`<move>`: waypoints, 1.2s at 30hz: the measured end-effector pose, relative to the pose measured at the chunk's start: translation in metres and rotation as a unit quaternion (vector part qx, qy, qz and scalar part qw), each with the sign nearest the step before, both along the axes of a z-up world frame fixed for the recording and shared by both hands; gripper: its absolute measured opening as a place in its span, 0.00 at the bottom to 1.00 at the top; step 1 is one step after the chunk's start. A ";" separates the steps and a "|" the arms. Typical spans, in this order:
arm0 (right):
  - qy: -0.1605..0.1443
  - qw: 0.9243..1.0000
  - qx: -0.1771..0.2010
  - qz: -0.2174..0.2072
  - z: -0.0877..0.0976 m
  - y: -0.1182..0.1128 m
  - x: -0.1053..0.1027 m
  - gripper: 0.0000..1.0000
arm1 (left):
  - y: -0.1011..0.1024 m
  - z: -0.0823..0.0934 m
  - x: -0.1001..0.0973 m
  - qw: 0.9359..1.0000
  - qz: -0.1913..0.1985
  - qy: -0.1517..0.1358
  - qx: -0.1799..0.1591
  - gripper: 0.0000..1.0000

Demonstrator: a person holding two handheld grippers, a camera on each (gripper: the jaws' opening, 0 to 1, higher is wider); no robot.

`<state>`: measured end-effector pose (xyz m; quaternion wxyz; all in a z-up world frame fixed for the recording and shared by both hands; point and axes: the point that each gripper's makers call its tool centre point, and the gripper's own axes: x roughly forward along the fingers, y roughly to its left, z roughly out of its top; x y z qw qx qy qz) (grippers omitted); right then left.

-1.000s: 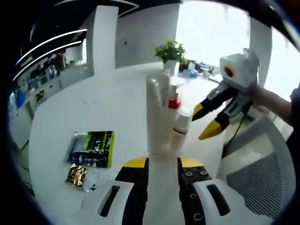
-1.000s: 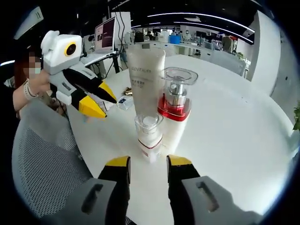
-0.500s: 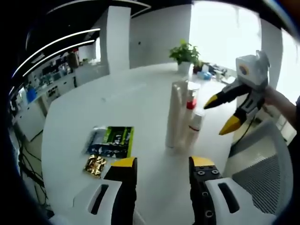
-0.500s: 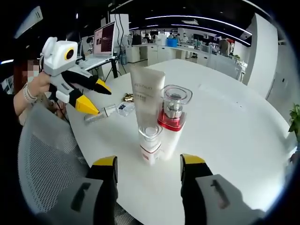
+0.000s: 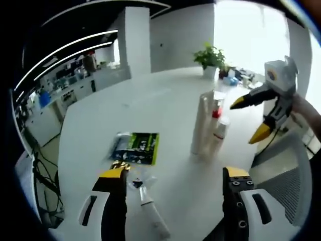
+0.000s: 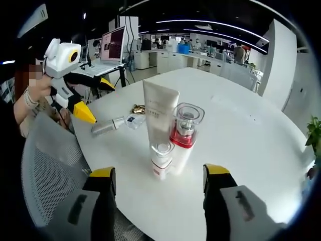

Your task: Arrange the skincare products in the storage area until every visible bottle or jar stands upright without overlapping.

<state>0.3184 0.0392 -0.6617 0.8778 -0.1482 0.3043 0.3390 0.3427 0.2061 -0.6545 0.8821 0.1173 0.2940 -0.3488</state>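
open-plan office all around, with ceiling light strips, desks and a laptop (image 6: 113,44) in the right gripper view, a bright window and a potted plant (image 5: 210,58) in the left gripper view. a round white surface (image 6: 241,130) carries everything.

three skincare products stand in a tight cluster near its edge. the white tube (image 6: 159,120) stands upright, long axis vertical, cap down and flat crimped end pointing up. just beside it the red-collared pump bottle (image 6: 184,134) stands upright too, clear cap on top. in front of them the small bottle (image 6: 161,159) with a clear cap is upright, and i can't tell if it touches the others. in the left gripper view the same tube (image 5: 201,123) and small bottle (image 5: 218,133) stand vertical, side by side.

a slim silver tube (image 6: 107,126) lies flat on its side near the surface edge, well apart from the cluster, by a green sachet (image 5: 137,148) and a gold packet (image 5: 120,165).

left hand-held gripper (image 5: 173,178) is released, jaws spread wide with nothing between them. a second ago it was clamped on the white tube; it has let go and pulled back, and the tube stays standing. right hand-held gripper (image 6: 160,178) is also released, wider than before and farther from the bottles.

a mesh chair (image 6: 47,170) sits at the surface edge.
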 end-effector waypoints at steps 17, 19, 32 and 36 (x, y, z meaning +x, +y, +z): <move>-0.013 1.000 0.005 -0.010 0.009 0.000 -0.002 0.97 | 0.014 -0.008 -0.017 0.999 0.006 0.021 0.035 0.94; -0.014 1.000 0.006 -0.009 0.010 0.000 -0.002 0.98 | 0.017 -0.010 -0.018 0.999 0.006 0.025 0.040 0.96; -0.012 1.000 0.008 -0.005 0.008 0.004 -0.004 1.00 | 0.024 -0.032 -0.033 0.994 -0.025 0.063 0.083 0.97; -0.009 1.000 0.010 -0.005 0.007 0.004 -0.003 1.00 | 0.028 -0.041 -0.031 0.993 -0.017 0.079 0.081 0.97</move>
